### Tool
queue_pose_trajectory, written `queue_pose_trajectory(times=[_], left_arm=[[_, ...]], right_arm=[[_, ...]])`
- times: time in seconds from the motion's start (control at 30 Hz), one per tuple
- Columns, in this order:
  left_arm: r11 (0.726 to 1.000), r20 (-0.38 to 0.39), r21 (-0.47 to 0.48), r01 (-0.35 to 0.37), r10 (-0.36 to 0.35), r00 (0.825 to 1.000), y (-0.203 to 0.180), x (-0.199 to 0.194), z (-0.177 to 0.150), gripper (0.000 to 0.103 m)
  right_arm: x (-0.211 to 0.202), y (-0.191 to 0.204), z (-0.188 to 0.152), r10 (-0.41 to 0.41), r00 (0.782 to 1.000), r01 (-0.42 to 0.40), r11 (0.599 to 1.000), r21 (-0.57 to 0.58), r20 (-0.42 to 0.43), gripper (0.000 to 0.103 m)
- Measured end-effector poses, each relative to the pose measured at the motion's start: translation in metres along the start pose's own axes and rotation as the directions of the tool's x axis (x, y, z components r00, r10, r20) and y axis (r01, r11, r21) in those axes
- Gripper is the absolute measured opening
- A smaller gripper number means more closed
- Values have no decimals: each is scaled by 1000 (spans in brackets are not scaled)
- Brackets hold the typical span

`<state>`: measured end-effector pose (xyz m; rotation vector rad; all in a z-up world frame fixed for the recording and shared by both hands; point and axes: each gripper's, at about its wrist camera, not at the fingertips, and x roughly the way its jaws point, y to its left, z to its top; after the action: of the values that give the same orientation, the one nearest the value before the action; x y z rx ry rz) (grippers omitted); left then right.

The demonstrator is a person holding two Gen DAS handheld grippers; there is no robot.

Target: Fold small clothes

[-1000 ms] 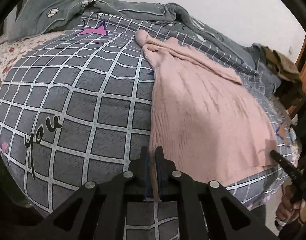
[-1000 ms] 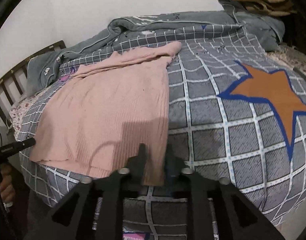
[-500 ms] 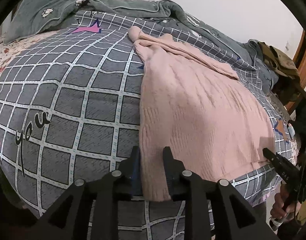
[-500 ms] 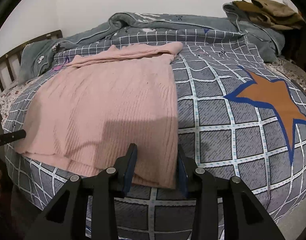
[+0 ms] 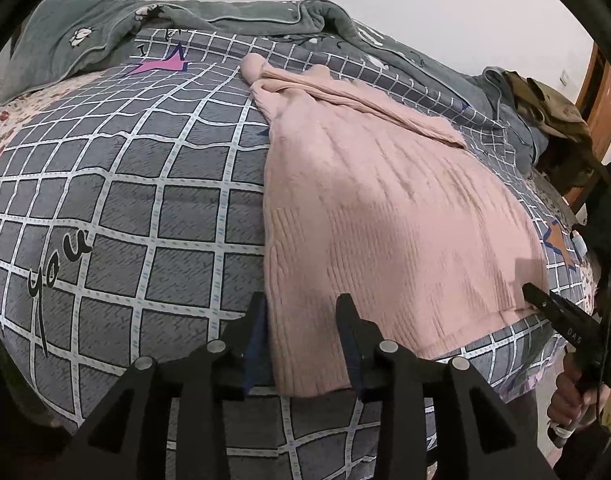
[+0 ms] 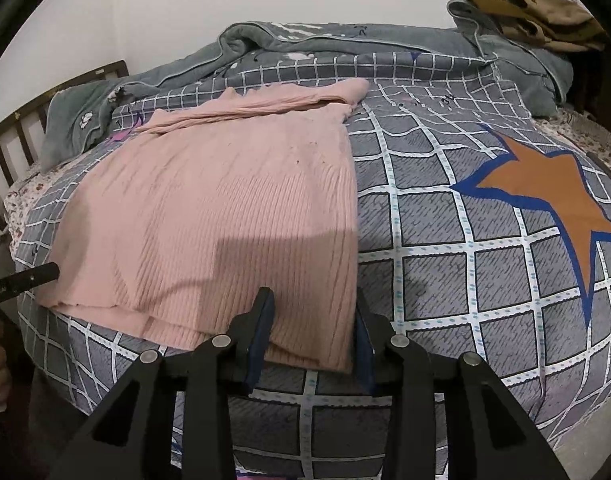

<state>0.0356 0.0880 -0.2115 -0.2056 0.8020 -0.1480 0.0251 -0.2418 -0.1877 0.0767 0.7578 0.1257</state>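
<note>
Here, a pink ribbed sweater (image 5: 385, 220) lies flat on a bed covered by a grey quilt (image 5: 125, 200) with a white grid pattern. One sleeve is folded across the sweater's far end, near a rumpled grey-green blanket (image 5: 225, 16) along the white wall.

From the left wrist camera, the left gripper (image 5: 303, 320) sits at the sweater's near left corner. Its jaws have just been opening, and they now stand apart with the hem corner lying loose between them, the pads no longer pinching the knit. At the far right of this view, the right gripper's black tip reaches the opposite hem corner, with the person's hand (image 5: 565, 404) below it.

From the right wrist camera, the right gripper (image 6: 313, 316) straddles the sweater's near right corner, jaws parted with the fabric between them; they look released rather than clamped. An orange star (image 6: 553, 192) outlined in blue is printed on the quilt to the right. Brown clothing (image 6: 545, 16) is piled at the far right corner.
</note>
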Motion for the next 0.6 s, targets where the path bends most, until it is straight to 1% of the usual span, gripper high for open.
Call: queue_pose_trajectory(times=[0.1,0.2,0.47,0.6], left_arm=[[1000,0,-11,8,-8,1000,2,0,1,33],[1000,3,-3,2,-2,1000,1,0,0,34],[999,11,34,-9,9,1000,-7,-1,-2,43],[999,13,33,-3,3,1000,-7,-1,-3,44]], right_arm=[[0,-2,1,9,1000,-9,1000,4,-5,38],[0,-1,1,8,1000,-8,1000,-2,-4,39],[-1,0,-1,14,1000,-14,1000,-5,-4,39],[-3,0,-3,24,1000,-24,1000,-8,-1,39]])
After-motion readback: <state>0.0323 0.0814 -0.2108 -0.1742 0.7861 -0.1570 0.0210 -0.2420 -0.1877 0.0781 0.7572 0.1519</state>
